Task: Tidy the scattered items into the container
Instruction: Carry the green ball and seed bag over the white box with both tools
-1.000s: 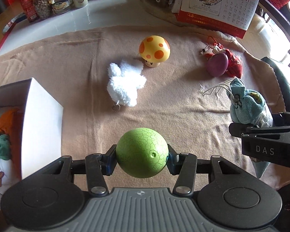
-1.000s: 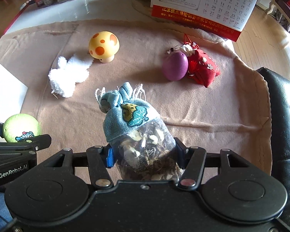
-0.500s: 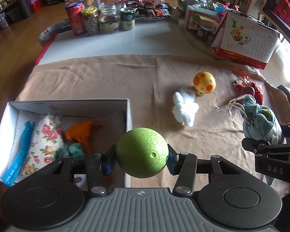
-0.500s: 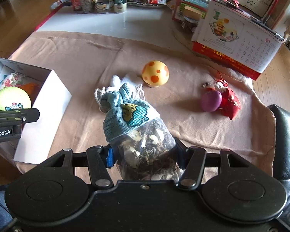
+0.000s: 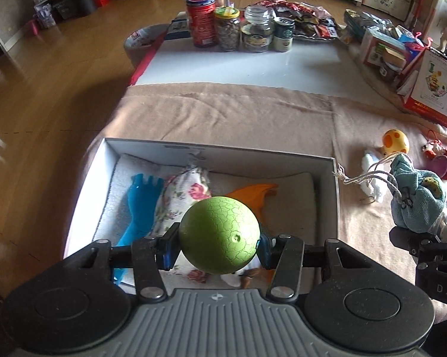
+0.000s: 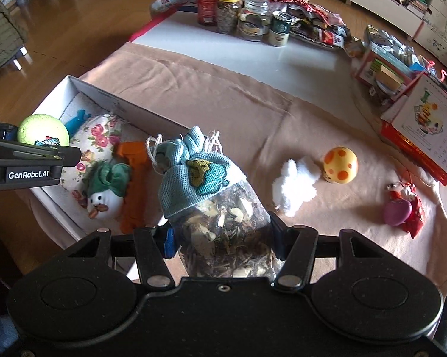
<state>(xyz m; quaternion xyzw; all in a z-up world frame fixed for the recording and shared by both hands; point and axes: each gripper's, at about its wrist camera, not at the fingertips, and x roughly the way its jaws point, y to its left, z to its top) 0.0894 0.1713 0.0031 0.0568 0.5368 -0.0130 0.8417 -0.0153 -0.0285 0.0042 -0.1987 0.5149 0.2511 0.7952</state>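
My left gripper is shut on a green cracked-pattern egg and holds it above the white box; the egg also shows in the right wrist view. My right gripper is shut on a blue-capped sachet bag of dried bits, held just right of the box; the bag also shows in the left wrist view. Inside the box lie a blue fork-shaped toy, a floral pouch, an orange toy and a green-and-white plush.
On the tan cloth lie a white fluffy plush, a yellow spotted mushroom, a purple egg and a red pouch. Jars and cans stand at the back. A desk calendar stands at the right.
Both grippers have moved left with their loads. The green egg now hangs over the box's middle, and the bag has come up beside the box's right edge.
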